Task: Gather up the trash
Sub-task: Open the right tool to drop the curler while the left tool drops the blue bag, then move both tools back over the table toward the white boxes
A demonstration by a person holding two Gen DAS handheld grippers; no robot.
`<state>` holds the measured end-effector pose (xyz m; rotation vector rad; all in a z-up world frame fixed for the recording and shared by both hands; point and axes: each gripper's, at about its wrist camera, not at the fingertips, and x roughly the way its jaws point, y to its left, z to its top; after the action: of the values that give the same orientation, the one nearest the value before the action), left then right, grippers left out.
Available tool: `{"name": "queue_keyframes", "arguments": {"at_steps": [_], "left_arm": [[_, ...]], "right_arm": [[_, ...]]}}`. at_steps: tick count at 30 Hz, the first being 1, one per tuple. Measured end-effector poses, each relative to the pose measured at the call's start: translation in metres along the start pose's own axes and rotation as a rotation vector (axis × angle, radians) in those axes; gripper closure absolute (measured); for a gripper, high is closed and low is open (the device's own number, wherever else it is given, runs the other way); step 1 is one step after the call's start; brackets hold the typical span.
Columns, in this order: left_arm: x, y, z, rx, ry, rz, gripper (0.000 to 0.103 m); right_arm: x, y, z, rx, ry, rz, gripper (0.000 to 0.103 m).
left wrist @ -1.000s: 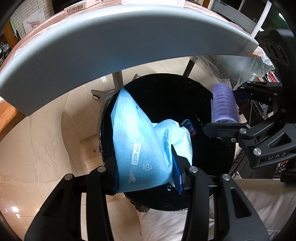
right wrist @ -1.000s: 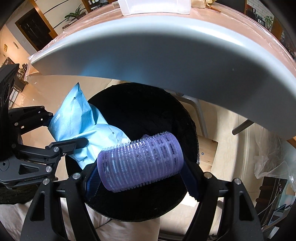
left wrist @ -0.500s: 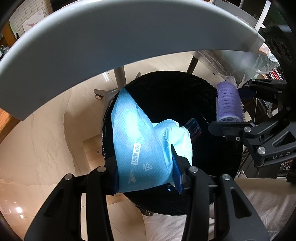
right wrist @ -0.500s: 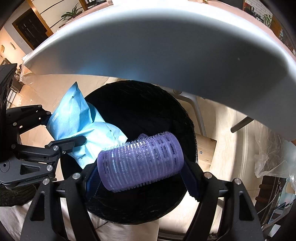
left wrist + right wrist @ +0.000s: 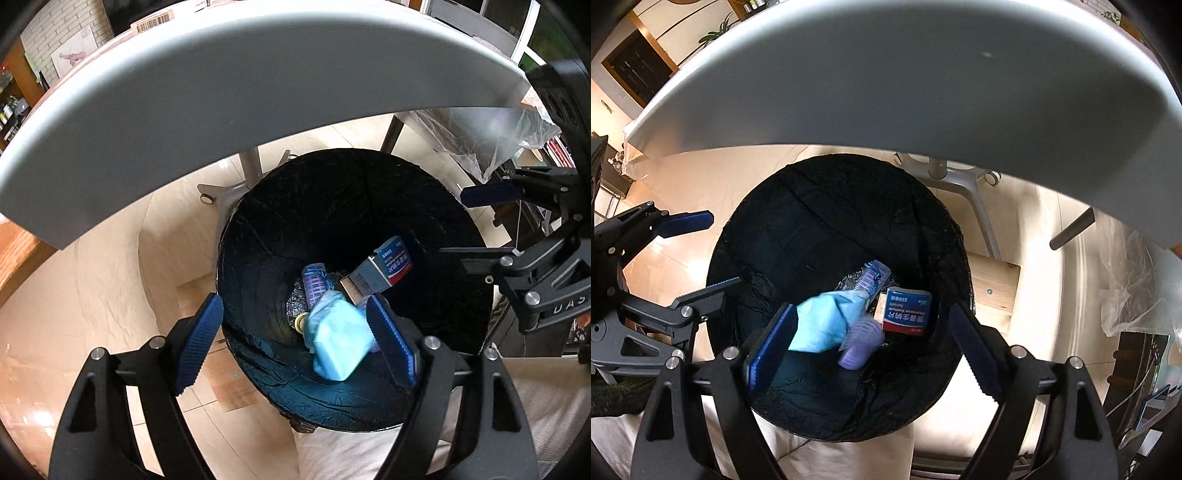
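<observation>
Both grippers, left [image 5: 295, 341] and right [image 5: 873, 347], are spread wide and empty above the black bin [image 5: 332, 192]; blue packet [image 5: 338, 339], purple hair roller [image 5: 860, 341] and carton [image 5: 384, 267] are seen inside.

One bin [image 5: 258, 236], two rollers [image 5: 858, 341], one box [image 5: 907, 310], one packet [image 5: 338, 345].

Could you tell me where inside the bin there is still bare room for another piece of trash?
The far half of the bin, against its black liner wall, is bare. The near bottom is crowded: blue bag, purple roller and small box lie together.
</observation>
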<state>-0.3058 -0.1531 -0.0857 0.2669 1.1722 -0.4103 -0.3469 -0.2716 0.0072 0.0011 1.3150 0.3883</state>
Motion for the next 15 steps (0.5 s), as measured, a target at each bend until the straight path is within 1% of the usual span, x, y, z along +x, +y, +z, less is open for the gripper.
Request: {"name": "queue_keyframes", "arguments": {"at_steps": [2, 7, 9, 13, 15], "left_arm": [[0.000, 0.002, -0.001, -0.008, 0.001, -0.005, 0.022], [-0.004, 0.001, 0.000, -0.007, 0.001, -0.005, 0.022], [-0.016, 0.001, -0.002, -0.010, -0.019, -0.011, 0.022], [-0.058, 0.001, -0.006, -0.017, -0.098, -0.038, 0.022], [-0.093, 0.002, -0.005, -0.020, -0.174, -0.067, 0.022]], "right_arm": [[0.001, -0.001, -0.001, 0.006, 0.005, 0.000, 0.017], [0.003, -0.007, -0.006, 0.017, 0.034, 0.024, 0.016], [-0.004, -0.011, -0.008, 0.005, 0.025, 0.031, 0.016], [-0.052, -0.006, -0.015, -0.050, -0.075, 0.022, 0.017], [-0.089, -0.004, -0.015, -0.070, -0.161, 0.008, 0.016]]}}
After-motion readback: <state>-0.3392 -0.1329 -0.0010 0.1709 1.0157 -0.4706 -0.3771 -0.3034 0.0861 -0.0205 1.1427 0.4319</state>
